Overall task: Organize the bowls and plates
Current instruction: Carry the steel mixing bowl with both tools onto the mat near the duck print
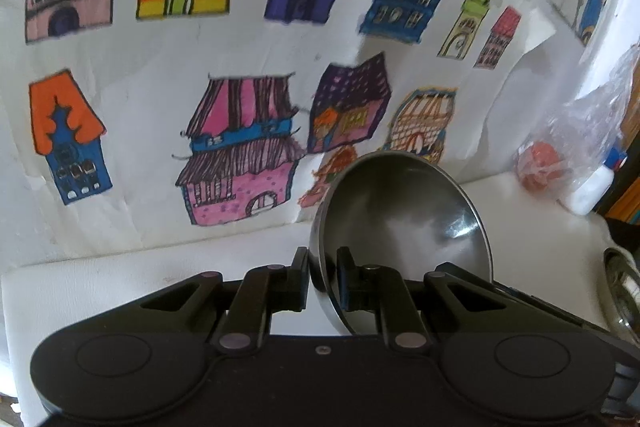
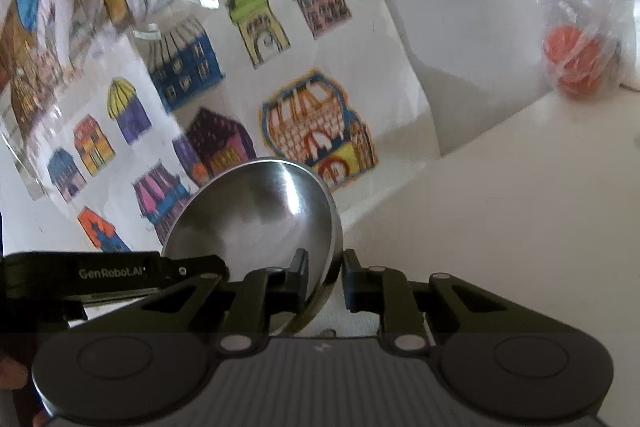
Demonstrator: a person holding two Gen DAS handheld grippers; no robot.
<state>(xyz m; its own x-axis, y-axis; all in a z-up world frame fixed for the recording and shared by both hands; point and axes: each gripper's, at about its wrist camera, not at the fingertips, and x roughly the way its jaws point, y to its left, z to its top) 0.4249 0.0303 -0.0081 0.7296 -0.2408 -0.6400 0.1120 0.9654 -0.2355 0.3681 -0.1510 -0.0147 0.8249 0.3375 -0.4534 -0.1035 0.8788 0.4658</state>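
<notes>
Gripping the rim of a steel bowl [image 1: 404, 223], the left gripper [image 1: 323, 281] is clamping with one finger outside the wall and the other inside the hollow. The bowl is standing tilted on its edge, its open side facing the camera, above a white table [image 1: 160, 275]. Its inner surface is showing as smooth, dark brushed metal with soft grey reflections and one bright glint near the right rim.

The right gripper [image 2: 325, 281] is likewise pinching the rim of a steel bowl [image 2: 256, 215] (whether this is the same bowl seen from the other side cannot be told), with the left finger inside and the right finger outside. This bowl is leaning leftward, its polished interior catching a bright streak of light.

Behind both, a sheet of coloured house drawings [image 1: 224, 99] is covering the wall. A plastic bag [image 1: 580, 143] holding something orange is lying at the right.
</notes>
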